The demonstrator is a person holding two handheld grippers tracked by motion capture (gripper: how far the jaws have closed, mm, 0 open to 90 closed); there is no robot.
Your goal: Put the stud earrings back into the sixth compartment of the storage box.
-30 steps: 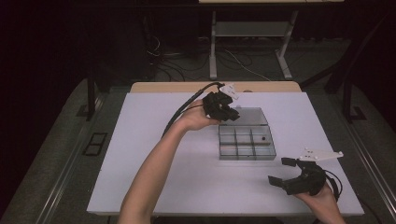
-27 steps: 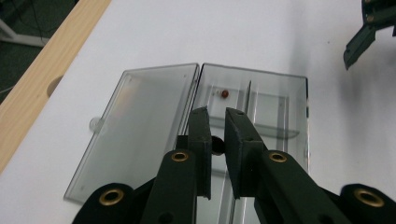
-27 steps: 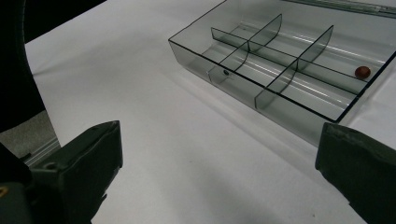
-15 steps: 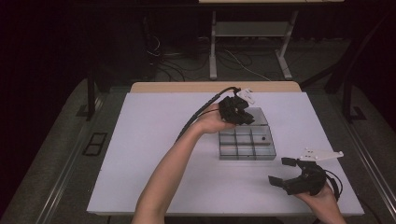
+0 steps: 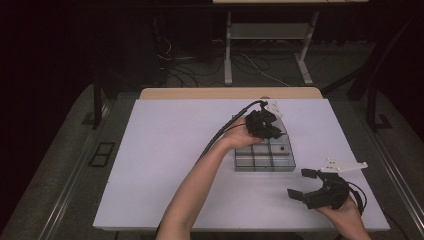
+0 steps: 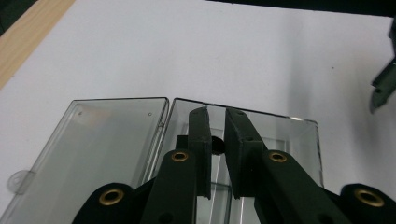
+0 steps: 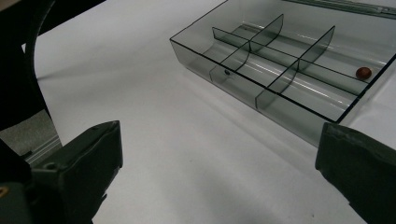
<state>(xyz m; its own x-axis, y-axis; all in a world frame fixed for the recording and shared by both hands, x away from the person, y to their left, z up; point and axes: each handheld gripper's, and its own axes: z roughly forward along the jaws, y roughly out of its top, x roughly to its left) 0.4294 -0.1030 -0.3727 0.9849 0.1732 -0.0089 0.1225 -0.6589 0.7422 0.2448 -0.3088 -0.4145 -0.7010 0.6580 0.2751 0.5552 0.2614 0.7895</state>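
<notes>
The clear compartment box (image 5: pixel 265 156) lies right of the table (image 5: pixel 165 165) centre, unmoved. The left gripper (image 5: pixel 272 131) has come down over it, pinching a small dark bead (image 6: pixel 216 142). The right gripper (image 5: pixel 303 184) stays spread nearby.

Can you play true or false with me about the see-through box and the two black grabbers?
1. The left gripper is over the clear box. True.
2. The right gripper has its jaws squeezed tight together. False: its jaws stand wide apart above the white table, with nothing between them.
3. A small reddish-brown bead lies in one of the box's compartments. True.
4. The box's lid is shut. False: it lies flipped open beside the box.
5. The left gripper's jaws are nearly together, with a small dark thing between them. True.
</notes>
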